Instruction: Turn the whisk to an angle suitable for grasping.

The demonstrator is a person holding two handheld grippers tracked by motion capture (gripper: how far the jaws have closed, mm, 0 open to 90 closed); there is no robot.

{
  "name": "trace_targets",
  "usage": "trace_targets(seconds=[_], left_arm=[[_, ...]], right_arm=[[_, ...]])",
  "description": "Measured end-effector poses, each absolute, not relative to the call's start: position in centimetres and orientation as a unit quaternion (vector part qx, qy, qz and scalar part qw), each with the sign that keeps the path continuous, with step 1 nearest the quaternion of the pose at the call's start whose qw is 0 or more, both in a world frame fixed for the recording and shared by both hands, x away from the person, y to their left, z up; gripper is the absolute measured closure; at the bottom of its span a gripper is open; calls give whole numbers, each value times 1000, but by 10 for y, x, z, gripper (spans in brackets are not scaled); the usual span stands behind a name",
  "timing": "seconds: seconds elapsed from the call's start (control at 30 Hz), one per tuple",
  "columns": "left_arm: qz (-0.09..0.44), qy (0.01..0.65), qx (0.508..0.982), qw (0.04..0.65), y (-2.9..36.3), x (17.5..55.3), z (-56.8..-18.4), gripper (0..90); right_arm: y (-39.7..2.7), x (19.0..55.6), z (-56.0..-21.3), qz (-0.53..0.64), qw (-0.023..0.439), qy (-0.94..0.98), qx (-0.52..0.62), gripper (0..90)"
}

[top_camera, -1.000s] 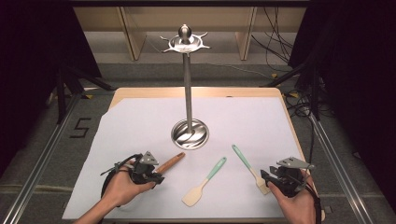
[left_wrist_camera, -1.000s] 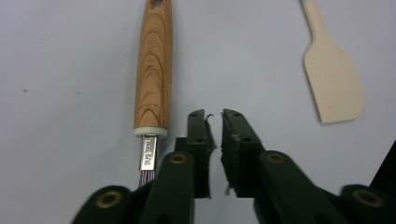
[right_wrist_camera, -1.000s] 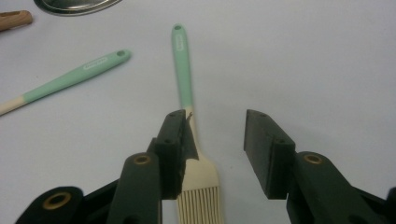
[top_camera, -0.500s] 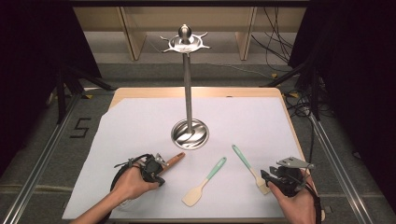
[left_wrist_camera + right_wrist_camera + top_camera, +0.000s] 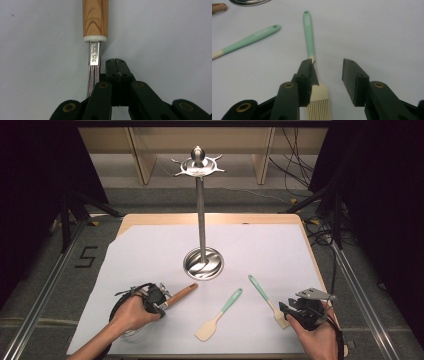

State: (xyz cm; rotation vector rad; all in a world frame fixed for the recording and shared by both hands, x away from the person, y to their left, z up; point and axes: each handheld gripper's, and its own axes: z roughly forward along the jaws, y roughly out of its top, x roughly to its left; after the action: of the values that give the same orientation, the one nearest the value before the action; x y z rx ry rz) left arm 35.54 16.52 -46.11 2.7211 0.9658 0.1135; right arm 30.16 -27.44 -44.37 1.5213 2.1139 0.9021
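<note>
Open tongs (image 5: 328, 75) over pastry brush (image 5: 310, 42)

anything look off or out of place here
One thing: the left gripper has shut with its jaws beside the wire stem of the wood-handled whisk, not around it, so nothing is gripped. The spatula and brush lie flat, undamaged.

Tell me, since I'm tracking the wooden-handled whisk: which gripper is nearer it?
Left. The left gripper sits at the wooden-handled whisk, its jaws shut beside the wires. The right gripper is across the table, by the pastry brush.
</note>
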Motion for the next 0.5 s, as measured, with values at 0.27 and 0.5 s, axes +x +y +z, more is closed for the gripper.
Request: trace_targets(seconds=[0.27, 0.5], left_arm=[[43, 334, 934, 120, 181, 360, -458, 867], [54, 310, 924, 216, 178, 357, -429, 602]], right_arm=[[-278, 302, -446, 318, 197, 753, 541, 608], [-281, 301, -445, 319, 191, 744, 554, 608]])
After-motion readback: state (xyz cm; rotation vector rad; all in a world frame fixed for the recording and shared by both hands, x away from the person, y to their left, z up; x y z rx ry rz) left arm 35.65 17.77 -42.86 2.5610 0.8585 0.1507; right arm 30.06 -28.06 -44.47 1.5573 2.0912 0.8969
